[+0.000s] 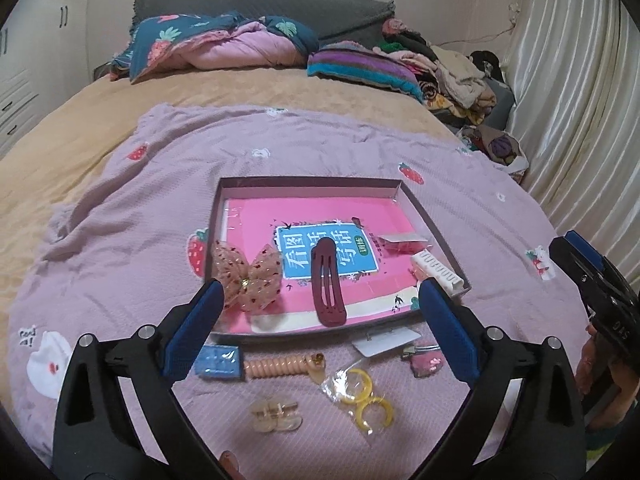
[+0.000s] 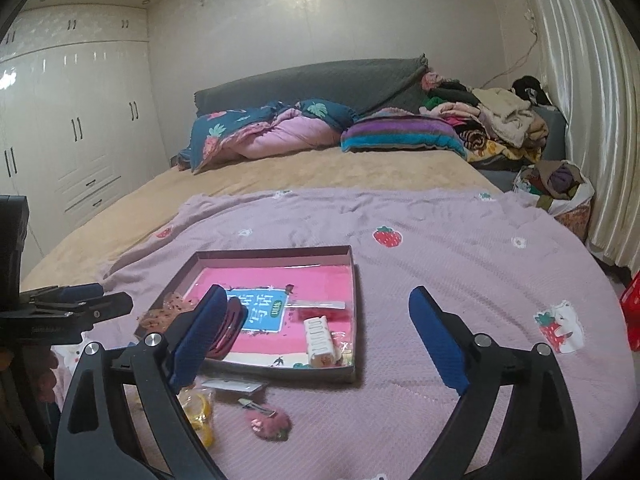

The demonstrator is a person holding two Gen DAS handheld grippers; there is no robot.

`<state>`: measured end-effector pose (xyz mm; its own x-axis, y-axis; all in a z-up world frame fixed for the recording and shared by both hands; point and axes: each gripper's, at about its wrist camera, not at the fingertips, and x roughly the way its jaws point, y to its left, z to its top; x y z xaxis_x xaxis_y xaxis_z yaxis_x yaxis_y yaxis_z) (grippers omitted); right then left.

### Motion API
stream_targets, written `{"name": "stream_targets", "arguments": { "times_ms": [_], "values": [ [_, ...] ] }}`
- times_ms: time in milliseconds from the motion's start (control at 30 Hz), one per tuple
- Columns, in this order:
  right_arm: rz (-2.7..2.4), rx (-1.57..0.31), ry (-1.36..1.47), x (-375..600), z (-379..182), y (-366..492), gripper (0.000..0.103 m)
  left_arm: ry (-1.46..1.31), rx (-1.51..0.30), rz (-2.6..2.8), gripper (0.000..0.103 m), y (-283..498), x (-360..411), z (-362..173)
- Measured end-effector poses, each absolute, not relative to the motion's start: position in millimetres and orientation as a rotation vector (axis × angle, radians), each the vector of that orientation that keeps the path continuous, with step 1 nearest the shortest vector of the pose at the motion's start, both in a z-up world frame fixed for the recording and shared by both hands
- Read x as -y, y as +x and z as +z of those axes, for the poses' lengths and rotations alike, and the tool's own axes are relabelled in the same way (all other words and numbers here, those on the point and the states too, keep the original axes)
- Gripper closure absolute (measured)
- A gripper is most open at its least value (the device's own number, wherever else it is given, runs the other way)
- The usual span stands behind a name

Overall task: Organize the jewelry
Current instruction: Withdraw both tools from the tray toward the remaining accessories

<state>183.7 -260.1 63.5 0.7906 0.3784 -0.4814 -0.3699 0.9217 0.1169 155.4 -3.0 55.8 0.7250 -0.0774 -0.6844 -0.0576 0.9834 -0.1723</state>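
A shallow box (image 1: 424, 208) with a pink book inside lies on the lilac blanket. In it are a dotted tulle bow (image 1: 250, 274), a dark red hair clip (image 1: 327, 282), a white claw clip (image 1: 438, 270) and a small red packet (image 1: 400, 242). In front of the box lie a blue card (image 1: 218, 362), a peach spiral hair tie (image 1: 280, 366), yellow hoops in a bag (image 1: 364, 398), a pale clear clip (image 1: 276, 416), a white card (image 1: 386, 340) and a pink strawberry clip (image 1: 426, 362). My left gripper (image 1: 322, 304) is open above the box's near edge. My right gripper (image 2: 316, 308) is open, to the right of the box (image 2: 354, 280).
The lilac blanket (image 1: 160, 200) covers a tan bed (image 1: 60, 140). Folded quilts (image 1: 224, 48) and a clothes pile (image 1: 452, 68) lie at the headboard. A curtain (image 1: 580, 100) hangs on the right, a wardrobe (image 2: 72, 120) on the left. The right gripper shows in the left wrist view (image 1: 592, 276).
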Motion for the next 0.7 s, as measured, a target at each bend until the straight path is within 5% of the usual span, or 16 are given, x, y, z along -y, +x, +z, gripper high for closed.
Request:
{"name": "stream_targets", "arguments": {
  "times_ms": [700],
  "values": [
    [0.462,-0.530,-0.048,231,70,129,0.010,-0.211,-0.770,0.048,0.010,99,-39,43]
  ]
}}
